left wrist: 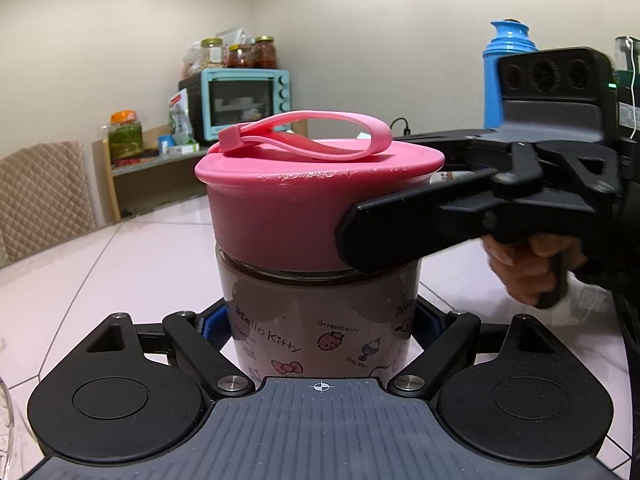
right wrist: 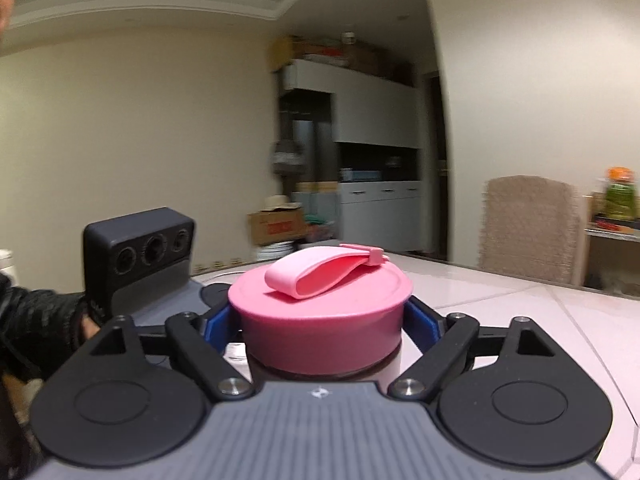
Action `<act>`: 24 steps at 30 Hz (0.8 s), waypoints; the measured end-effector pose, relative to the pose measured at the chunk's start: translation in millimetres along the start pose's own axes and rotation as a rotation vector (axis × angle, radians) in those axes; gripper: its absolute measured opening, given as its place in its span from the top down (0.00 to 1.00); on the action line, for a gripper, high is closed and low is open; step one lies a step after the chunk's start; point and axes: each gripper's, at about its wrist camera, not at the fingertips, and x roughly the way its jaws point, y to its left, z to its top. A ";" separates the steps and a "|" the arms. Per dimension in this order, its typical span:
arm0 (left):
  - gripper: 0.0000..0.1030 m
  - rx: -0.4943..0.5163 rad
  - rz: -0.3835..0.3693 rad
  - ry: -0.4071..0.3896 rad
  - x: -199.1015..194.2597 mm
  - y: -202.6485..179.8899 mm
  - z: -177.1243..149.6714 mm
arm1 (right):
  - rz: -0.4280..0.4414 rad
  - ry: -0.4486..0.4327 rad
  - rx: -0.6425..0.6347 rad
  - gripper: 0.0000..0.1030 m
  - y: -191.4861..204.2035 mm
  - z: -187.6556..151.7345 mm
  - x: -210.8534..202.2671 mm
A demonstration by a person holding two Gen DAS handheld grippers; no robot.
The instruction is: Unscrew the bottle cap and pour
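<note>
A glass bottle [left wrist: 320,320] with Hello Kitty prints and dark liquid stands upright on the white table. It has a wide pink cap [left wrist: 280,208] with a pink loop strap [left wrist: 320,132]. My left gripper [left wrist: 320,328] is shut on the bottle body, blue pads on both sides. My right gripper [right wrist: 322,320] is shut on the pink cap [right wrist: 320,320]; its black finger [left wrist: 400,232] shows across the cap's right side in the left wrist view. The right wrist view is blurred.
The white tiled table [left wrist: 120,272] runs left to a padded chair [left wrist: 44,196]. A blue thermos [left wrist: 506,72] stands at the back right. A shelf with a teal toaster oven [left wrist: 244,104] and jars lies beyond. A glass rim [left wrist: 6,420] shows at the far left.
</note>
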 end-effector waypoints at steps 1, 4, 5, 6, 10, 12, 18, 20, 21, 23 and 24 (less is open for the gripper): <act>0.12 0.000 0.000 0.000 0.1 0.0 0.1 | -0.047 -0.002 0.005 0.09 6.7 -0.4 -2.3; 0.12 0.000 0.000 0.000 0.1 0.3 0.0 | -0.145 -0.028 0.048 0.08 21.9 -3.8 -8.4; 0.12 0.000 0.000 0.000 0.1 0.4 0.1 | -0.177 -0.035 0.058 0.08 27.4 -4.6 -9.5; 0.12 0.000 0.000 0.000 0.2 0.6 0.1 | -0.189 -0.041 0.063 0.07 31.0 -5.6 -9.6; 0.12 -0.001 0.000 0.000 0.3 1.0 0.2 | -0.269 -0.065 0.104 0.06 41.0 -10.0 -4.6; 0.12 0.000 0.000 0.000 0.2 0.6 0.2 | -0.301 -0.076 0.124 0.06 43.9 -10.9 -1.5; 0.12 0.000 0.000 0.000 0.1 0.7 0.1 | -0.334 -0.082 0.137 0.07 48.6 -7.4 9.9; 0.12 0.000 0.000 0.000 0.1 0.6 0.2 | -0.358 -0.075 0.128 0.07 52.0 -6.9 13.2; 0.12 0.000 0.000 0.000 0.3 1.0 0.3 | -0.373 -0.071 0.121 0.07 54.2 -6.7 14.4; 0.12 -0.001 0.000 0.000 0.3 0.8 0.3 | -0.402 -0.067 0.108 0.08 59.4 -5.8 16.9; 0.12 -0.001 0.000 0.000 0.3 0.7 0.3 | -0.420 -0.067 0.097 0.08 63.0 -4.9 18.6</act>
